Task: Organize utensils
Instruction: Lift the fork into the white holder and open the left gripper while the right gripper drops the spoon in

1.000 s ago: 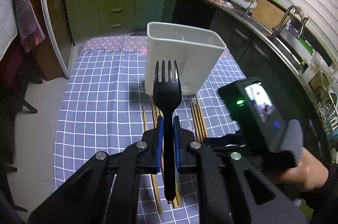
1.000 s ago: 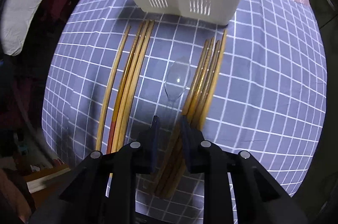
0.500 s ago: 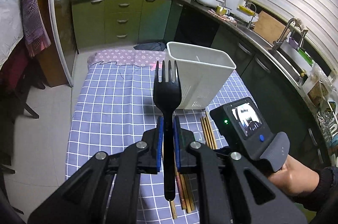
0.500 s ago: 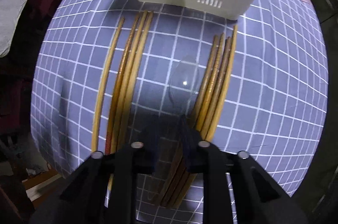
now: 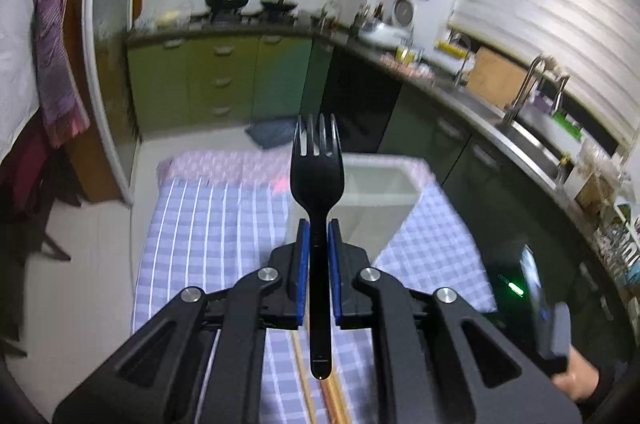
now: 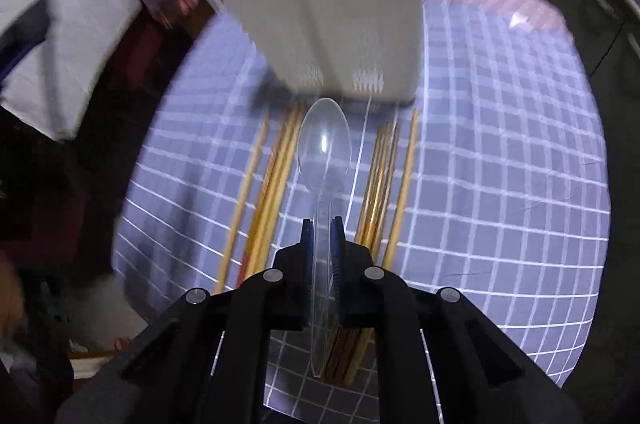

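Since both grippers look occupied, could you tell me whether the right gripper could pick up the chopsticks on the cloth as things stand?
Probably not yet: the right gripper is shut on the clear spoon, so nothing is free to grasp the chopsticks.

white bin point(image 6: 340, 12) blocks ahead; chopsticks point(image 6: 276, 176) flank an open lane

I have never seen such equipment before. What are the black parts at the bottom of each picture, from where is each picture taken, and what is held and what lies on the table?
No robot here: a person holds one hand-held gripper in each hand, each with a camera looking along its two fingers. The left hand-held gripper is shut on a black fork, prongs up. The right hand-held gripper is shut on a clear plastic spoon. On the checked tablecloth stands a white utensil holder, and before it lie two bundles of wooden chopsticks, one on each side of the spoon.
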